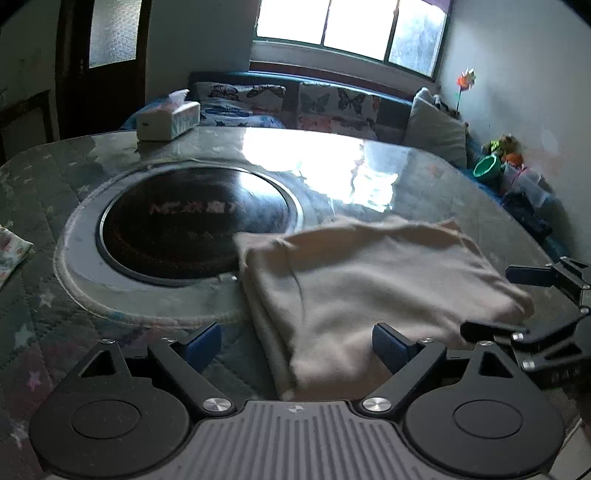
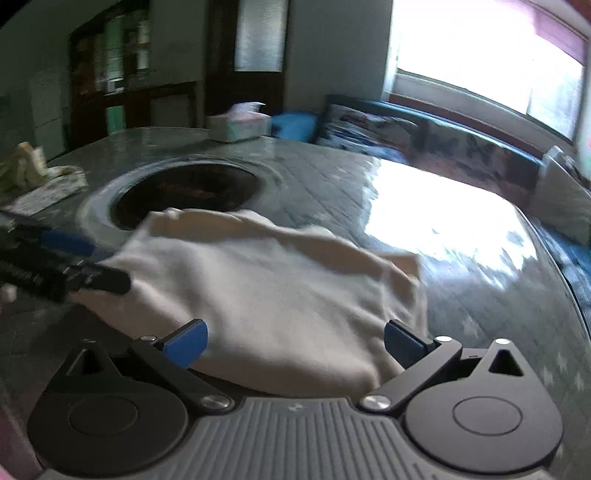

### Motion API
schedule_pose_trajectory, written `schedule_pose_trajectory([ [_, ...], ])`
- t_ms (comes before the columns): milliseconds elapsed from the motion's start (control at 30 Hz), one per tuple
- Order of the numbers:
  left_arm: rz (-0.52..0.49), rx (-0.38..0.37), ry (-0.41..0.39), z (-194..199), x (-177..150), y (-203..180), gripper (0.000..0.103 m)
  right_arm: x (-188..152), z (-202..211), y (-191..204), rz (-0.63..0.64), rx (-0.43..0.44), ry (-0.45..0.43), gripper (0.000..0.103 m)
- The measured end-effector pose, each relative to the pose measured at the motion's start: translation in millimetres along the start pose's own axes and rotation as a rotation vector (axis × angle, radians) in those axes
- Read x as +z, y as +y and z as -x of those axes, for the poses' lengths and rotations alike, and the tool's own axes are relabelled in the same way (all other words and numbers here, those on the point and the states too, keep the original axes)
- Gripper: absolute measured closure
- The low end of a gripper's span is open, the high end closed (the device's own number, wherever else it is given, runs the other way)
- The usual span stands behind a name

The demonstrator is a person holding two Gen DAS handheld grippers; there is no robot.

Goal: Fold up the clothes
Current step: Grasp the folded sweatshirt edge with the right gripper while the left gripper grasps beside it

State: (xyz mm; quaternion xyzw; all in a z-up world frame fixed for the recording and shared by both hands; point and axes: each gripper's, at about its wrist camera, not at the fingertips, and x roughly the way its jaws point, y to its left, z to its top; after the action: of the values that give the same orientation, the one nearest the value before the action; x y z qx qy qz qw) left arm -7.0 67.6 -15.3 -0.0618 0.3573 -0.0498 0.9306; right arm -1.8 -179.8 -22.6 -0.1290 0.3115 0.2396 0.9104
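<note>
The table [image 1: 48, 177] is covered with a quilted cloth with star prints under a clear, shiny sheet, and the window [image 1: 351, 26] light reflects strongly on it. In the middle of the table sits a round dark heater plate [image 1: 192, 221] with a pale ring around it. A tissue box [image 1: 168, 120] stands at the far edge of the table. Behind the table there is a sofa with butterfly cushions [image 1: 332, 103] and a grey pillow [image 1: 436, 129], and a dark wooden door [image 1: 103, 66] is on the left. A green bowl [image 1: 487, 168] lies near the wall on the right.

The cream garment [image 1: 369, 288] lies folded on the table, on the near side, and its far left corner covers a small part of the heater plate's rim.

The left gripper [image 1: 295, 341] has its blue-padded jaws wide apart. The near left edge of the garment lies between them, but the pads do not press on it. The right gripper [image 2: 295, 341] also stands with its jaws wide apart over the near edge of the same garment, and nothing is clamped. In the left wrist view, the right gripper's fingers are seen at the right side of the garment; if they touch it, I cannot tell.
</note>
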Motion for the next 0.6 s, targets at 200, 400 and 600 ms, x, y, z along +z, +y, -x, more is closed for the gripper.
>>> schedule_pose_trajectory([
  [200,0.141,0.061,-0.02,7,14,38,0.011,16,-1,40,0.185,0.145,-0.001,0.007],
  [400,0.253,0.065,-0.009,10,17,64,0.017,23,-11,88,0.373,0.264,-0.004,0.022],
  [600,0.316,0.002,0.013,8,15,67,0.025,23,-21,118,0.519,0.319,-0.004,0.041],
])
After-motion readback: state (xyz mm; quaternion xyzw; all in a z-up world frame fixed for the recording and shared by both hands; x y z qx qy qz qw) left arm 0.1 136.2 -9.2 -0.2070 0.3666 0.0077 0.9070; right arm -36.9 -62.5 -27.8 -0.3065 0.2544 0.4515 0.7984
